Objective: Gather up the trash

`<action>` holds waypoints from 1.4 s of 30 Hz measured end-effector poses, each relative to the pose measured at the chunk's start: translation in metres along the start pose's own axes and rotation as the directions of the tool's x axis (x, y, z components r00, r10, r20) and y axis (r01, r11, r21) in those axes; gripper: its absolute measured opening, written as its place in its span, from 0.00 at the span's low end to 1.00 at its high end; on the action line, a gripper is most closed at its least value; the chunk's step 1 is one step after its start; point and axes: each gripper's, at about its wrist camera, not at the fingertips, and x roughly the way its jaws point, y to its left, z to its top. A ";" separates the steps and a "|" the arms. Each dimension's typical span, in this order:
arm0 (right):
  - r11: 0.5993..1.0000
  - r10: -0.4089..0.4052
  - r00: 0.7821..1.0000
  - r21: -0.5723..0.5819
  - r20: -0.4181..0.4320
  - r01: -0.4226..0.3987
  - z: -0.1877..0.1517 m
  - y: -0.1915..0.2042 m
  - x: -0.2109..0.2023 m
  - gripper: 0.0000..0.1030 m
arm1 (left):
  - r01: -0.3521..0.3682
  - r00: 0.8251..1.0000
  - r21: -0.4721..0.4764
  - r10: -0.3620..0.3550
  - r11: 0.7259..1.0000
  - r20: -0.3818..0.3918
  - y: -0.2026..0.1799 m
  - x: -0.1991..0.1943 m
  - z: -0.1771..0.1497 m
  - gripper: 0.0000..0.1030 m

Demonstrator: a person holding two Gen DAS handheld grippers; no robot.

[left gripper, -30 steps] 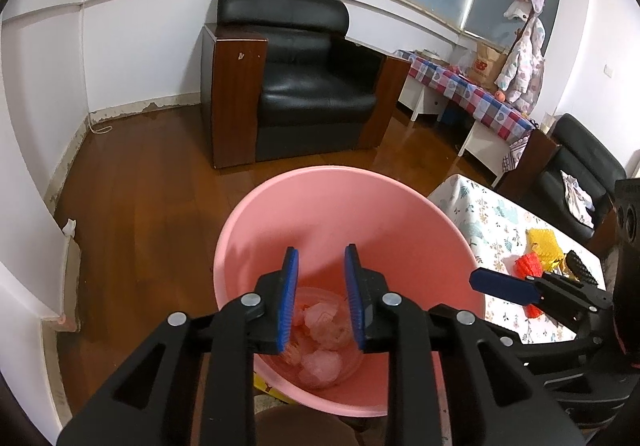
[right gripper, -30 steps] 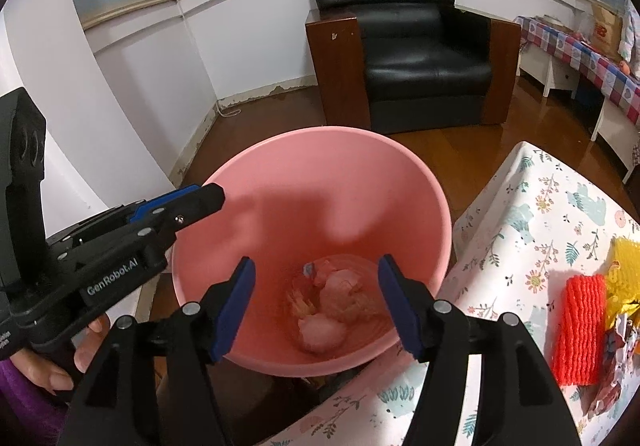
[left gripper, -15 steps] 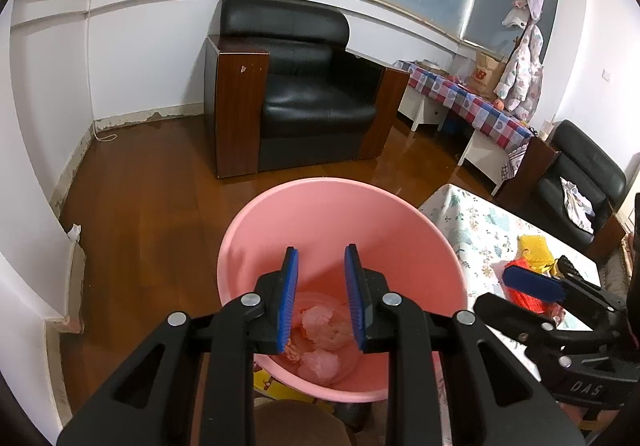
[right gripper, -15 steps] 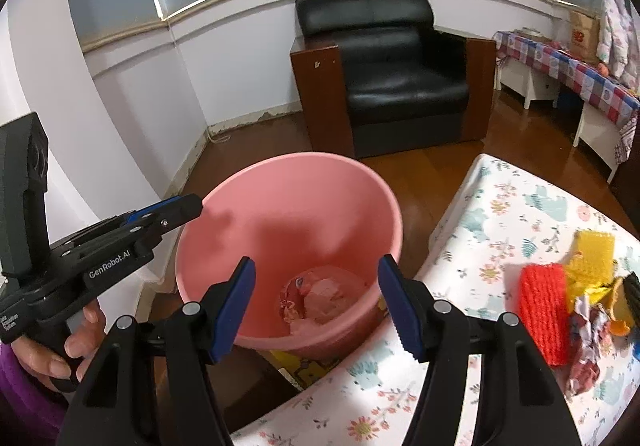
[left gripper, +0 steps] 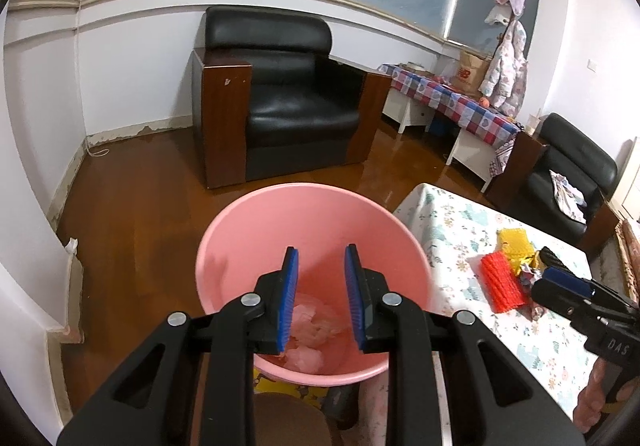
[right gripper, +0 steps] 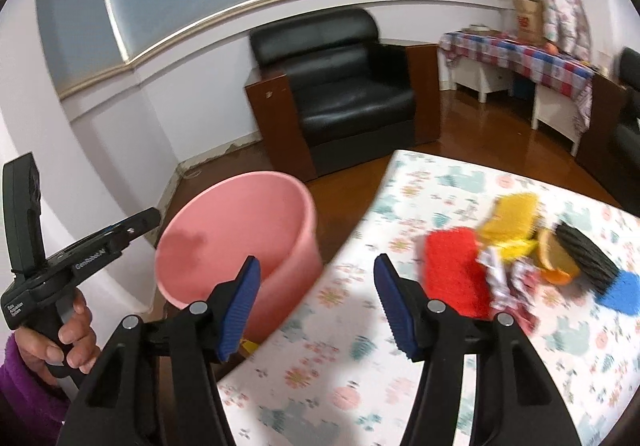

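Observation:
A pink bucket (left gripper: 248,242) stands beside the table and holds pale crumpled trash (left gripper: 310,326); it also shows in the right wrist view (right gripper: 240,234). My left gripper (left gripper: 321,278) is open and empty above the bucket's opening. My right gripper (right gripper: 316,302) is open and empty over the table's left edge. On the table lies a pile of trash: a red foam net (right gripper: 454,270), a yellow foam net (right gripper: 512,216), a black net (right gripper: 582,254), an orange peel (right gripper: 554,266), a blue piece (right gripper: 618,292) and crumpled wrappers (right gripper: 508,288). The red net (left gripper: 500,282) also shows in the left wrist view.
The table has a floral cloth (right gripper: 360,366). A black armchair (left gripper: 280,118) stands against the far wall on the wooden floor (left gripper: 132,206). A side table with a checked cloth (left gripper: 452,102) and a second black chair (left gripper: 572,182) are at the right.
My right gripper has swung right, from over the bucket to over the table edge near the trash pile. My left gripper has pulled back and up a little from the bucket.

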 end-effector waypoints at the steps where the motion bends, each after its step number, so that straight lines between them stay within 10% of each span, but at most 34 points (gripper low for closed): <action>1: 1.000 -0.011 1.000 0.015 0.006 0.011 -0.002 -0.007 -0.005 0.56 | 0.004 1.000 0.006 -0.004 1.000 0.001 -0.003 -0.001 0.000 0.23; 21: 0.909 -0.273 0.961 0.317 -0.038 0.271 -0.070 -0.156 -0.062 0.44 | 0.151 0.988 0.173 -0.142 0.973 -0.063 -0.098 0.006 -0.021 0.23; 42: 0.885 -0.260 0.958 0.368 -0.117 0.285 -0.022 -0.194 0.030 0.44 | 0.219 0.970 0.245 -0.184 0.945 -0.156 -0.150 0.037 -0.034 0.23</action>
